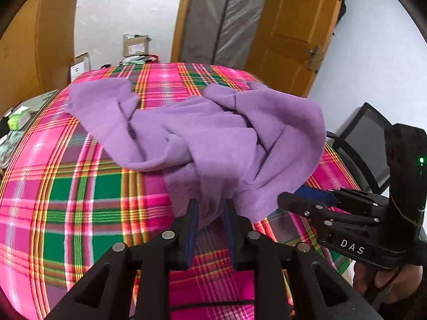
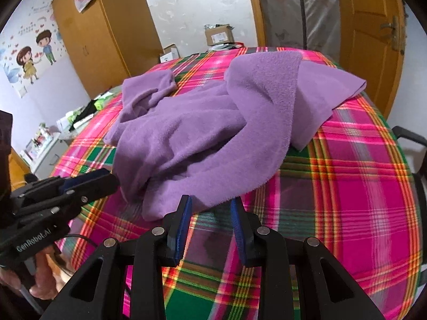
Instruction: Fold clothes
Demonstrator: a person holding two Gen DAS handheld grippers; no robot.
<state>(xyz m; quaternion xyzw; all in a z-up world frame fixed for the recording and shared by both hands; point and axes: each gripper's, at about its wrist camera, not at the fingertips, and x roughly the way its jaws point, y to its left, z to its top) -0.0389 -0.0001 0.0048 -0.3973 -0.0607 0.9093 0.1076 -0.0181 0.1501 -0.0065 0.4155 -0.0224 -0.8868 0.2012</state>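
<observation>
A purple fleece garment point(image 1: 202, 133) lies crumpled on the pink-and-green plaid bedcover point(image 1: 80, 186), nearer its far half. The left hand-held gripper point(image 1: 210, 208) grips the garment's near edge, fabric bunched between its blue pads. The right hand-held gripper point(image 2: 210, 208) hangs with jaws apart at the cloth's near hem, clamping nothing. Cardboard boxes point(image 2: 218, 35) stand beyond the bed.

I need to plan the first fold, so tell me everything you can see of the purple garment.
The purple garment is a soft, fleecy-looking cloth, plain lilac, lying crumpled and unfolded on the plaid bedcover. One flap is turned over at the far right, another bunches at the far left. Its near edge hangs between the fingers of the left gripper, which look closed on it. The right gripper is open at the hem.
</observation>
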